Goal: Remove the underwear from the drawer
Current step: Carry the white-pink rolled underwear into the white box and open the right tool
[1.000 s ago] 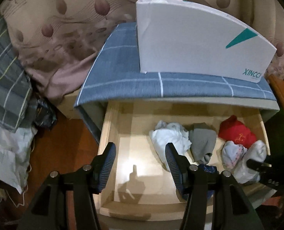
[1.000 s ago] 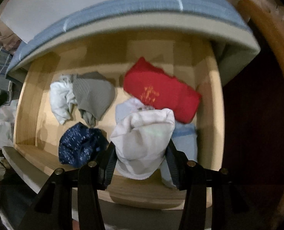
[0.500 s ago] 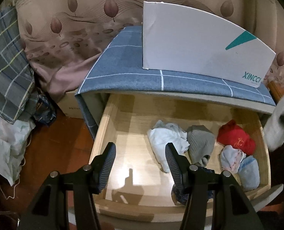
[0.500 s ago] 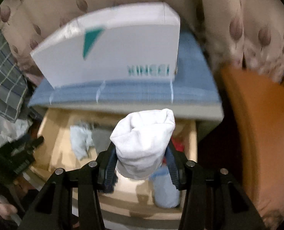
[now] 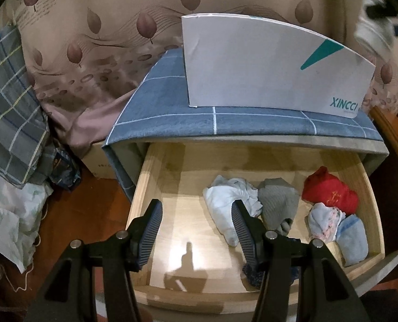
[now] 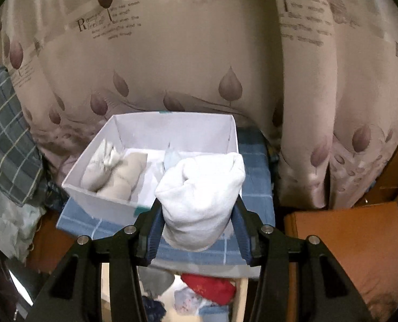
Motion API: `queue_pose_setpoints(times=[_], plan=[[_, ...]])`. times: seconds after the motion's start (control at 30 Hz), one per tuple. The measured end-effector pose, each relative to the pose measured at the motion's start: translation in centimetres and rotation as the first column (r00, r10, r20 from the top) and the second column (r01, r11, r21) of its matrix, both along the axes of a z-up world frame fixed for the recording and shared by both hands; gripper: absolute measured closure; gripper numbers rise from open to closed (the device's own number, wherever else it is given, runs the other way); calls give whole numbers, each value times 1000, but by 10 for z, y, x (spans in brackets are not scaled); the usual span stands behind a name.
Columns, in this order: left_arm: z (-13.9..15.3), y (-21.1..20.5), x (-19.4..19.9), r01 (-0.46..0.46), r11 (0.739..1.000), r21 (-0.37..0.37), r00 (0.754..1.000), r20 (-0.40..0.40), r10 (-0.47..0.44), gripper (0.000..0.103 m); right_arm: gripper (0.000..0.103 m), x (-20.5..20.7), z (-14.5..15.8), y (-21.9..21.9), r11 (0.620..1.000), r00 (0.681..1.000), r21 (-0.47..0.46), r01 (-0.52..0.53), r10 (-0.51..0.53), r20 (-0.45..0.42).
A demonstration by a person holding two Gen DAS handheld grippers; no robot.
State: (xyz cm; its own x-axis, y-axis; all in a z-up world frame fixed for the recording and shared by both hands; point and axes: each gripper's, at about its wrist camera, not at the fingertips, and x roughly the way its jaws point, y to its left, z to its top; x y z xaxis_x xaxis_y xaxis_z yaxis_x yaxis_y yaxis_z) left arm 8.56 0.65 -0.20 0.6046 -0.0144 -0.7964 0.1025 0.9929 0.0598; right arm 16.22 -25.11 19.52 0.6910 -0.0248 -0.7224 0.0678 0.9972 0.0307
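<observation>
Up out of the drawer [image 5: 156, 171] has come the right gripper [image 6: 197, 229], which a second ago sat low among the clothes; it now hangs above the white box [image 6: 156, 206], its jaws closed on a rolled white underwear piece [image 6: 201, 198] that fills the gap between them. That roll is clear of the drawer and just in front of the box's near right corner.

Inside the box lie two pale rolled pieces [image 6: 113, 171] against the left wall, with a light blue scrap [image 6: 170, 158] near the middle. The box stands on a blue checked cloth [image 5: 172, 112] covering the cabinet top.

Left gripper [image 5: 196, 225] has barely shifted. It hovers over the open drawer with jaws wide apart and nothing between them. Below it the drawer's left half is bare wood; the right half holds a white piece [image 5: 223, 201], a grey one [image 5: 278, 201], a red one [image 5: 330, 193], a pale patterned one [image 5: 324, 221], a light blue one [image 5: 352, 241] and a dark blue one [image 5: 252, 275] half hidden behind the right jaw.
</observation>
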Motion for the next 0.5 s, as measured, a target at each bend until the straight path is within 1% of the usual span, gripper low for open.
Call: queue_pose_setpoints(times=[0.13,0.27,0.37,0.5], plan=[[0,0,0,1,1000,0,1000,2,-1,48,59,27,0,3,1000,1000,-22,9,-9,-19],[0,-1,0,5,1000,4,1000,5,-5,48,59,51,-7,5,999,999,-42,14,-15,-38],[0,-2,-1,11,1000,12,1000,6,-11,48,59,67,-17,7,999,998,-49,13,-17,-65],[0,-3,-1,15,1000,19,1000,7,-15,48,59,82,-31,14,996,995,-90,2,-11,-103]])
